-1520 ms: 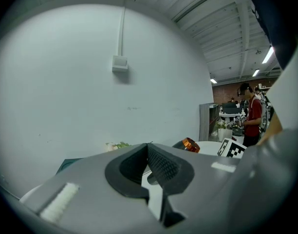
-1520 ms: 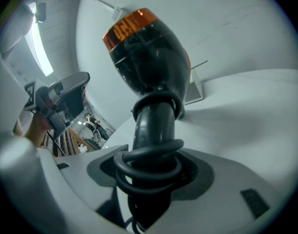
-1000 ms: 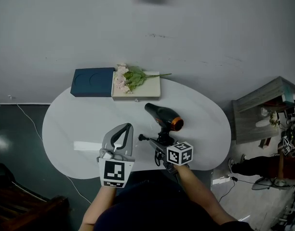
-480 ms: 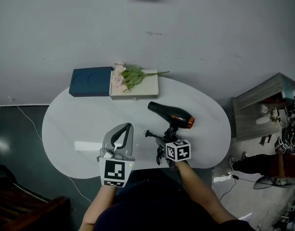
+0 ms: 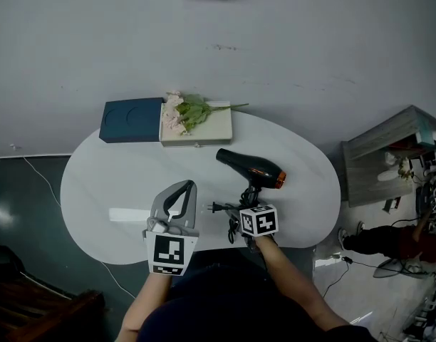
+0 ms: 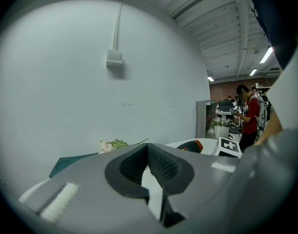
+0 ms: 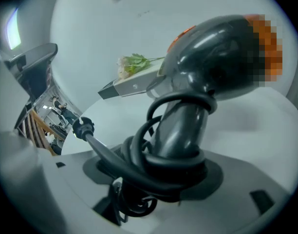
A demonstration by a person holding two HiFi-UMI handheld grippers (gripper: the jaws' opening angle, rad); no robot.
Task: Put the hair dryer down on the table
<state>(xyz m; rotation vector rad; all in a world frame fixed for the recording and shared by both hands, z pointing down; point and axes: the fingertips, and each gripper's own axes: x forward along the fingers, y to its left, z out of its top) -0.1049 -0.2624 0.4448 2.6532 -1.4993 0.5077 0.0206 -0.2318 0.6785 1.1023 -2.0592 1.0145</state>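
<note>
The black hair dryer [image 5: 250, 168] with an orange ring lies on the white table [image 5: 97, 184], nozzle pointing back-left. Its handle, wrapped in black cord, points toward me and sits between the jaws of my right gripper [image 5: 248, 201]. Those jaws are opening, and the pads look eased off the cord-wrapped handle [image 7: 180, 130]. The dryer body [image 7: 222, 57] fills the right gripper view, with the right gripper [image 7: 158, 167] low under it. The plug [image 5: 212, 206] sticks out to the left. My left gripper [image 5: 182, 188] hovers over the table's front, shut and empty; in its own view the gripper [image 6: 149, 152] has its pads together.
A dark blue box [image 5: 129, 121] and a white box [image 5: 198, 132] with pink flowers [image 5: 184, 112] sit at the table's back edge. A pale strip [image 5: 129, 216] lies front left. A grey shelf unit [image 5: 389, 162] stands to the right. A person in red [image 6: 249, 118] stands far off.
The hair dryer swung so its orange end points right and came lower onto the table. My right gripper drew slightly toward me. The left gripper stayed put.
</note>
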